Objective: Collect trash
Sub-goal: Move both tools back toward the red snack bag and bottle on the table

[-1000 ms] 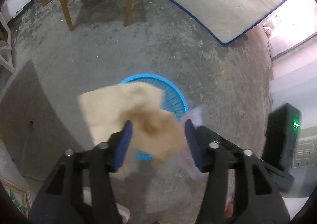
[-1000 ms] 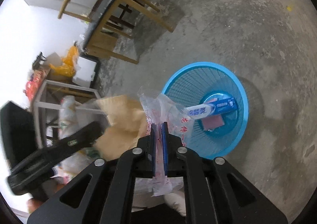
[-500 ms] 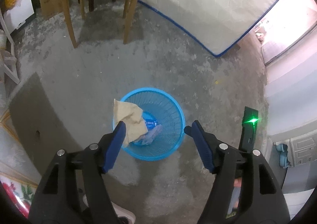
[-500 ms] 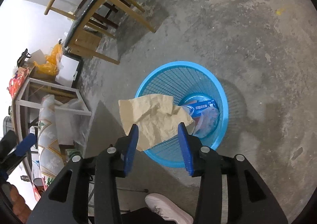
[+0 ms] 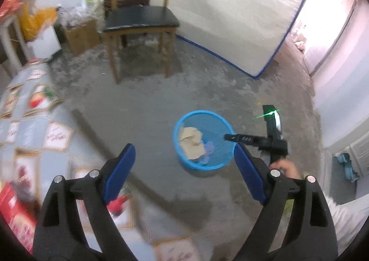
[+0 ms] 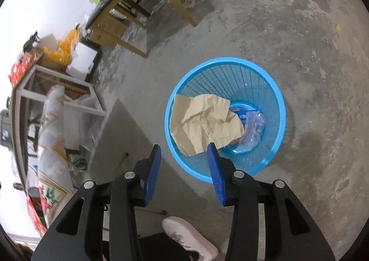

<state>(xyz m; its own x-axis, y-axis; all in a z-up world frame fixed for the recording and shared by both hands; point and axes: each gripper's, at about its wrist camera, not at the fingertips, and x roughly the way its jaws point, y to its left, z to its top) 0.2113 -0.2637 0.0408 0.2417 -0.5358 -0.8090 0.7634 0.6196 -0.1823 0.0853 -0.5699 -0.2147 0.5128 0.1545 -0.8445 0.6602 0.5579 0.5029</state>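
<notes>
Bare concrete floor (image 6: 288,19), blue basket (image 6: 280,108) now holding the brown paper (image 6: 203,122) and plastic wrapper (image 6: 252,129) both grippers just dropped. Left gripper (image 5: 184,157) opening with nothing between, right gripper (image 6: 184,161) apart, empty. That load's done.

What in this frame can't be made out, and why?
- Bottom of the blue basket: in the right wrist view, the brown paper and clear plastic bag cover most of a blue box beneath.
- Print on that box: too small in both views.
- Patterned cloth and what lies on it: motion-blurred in the left wrist view.
- Right tongs: seen side-on in the left wrist view, gap hidden.
</notes>
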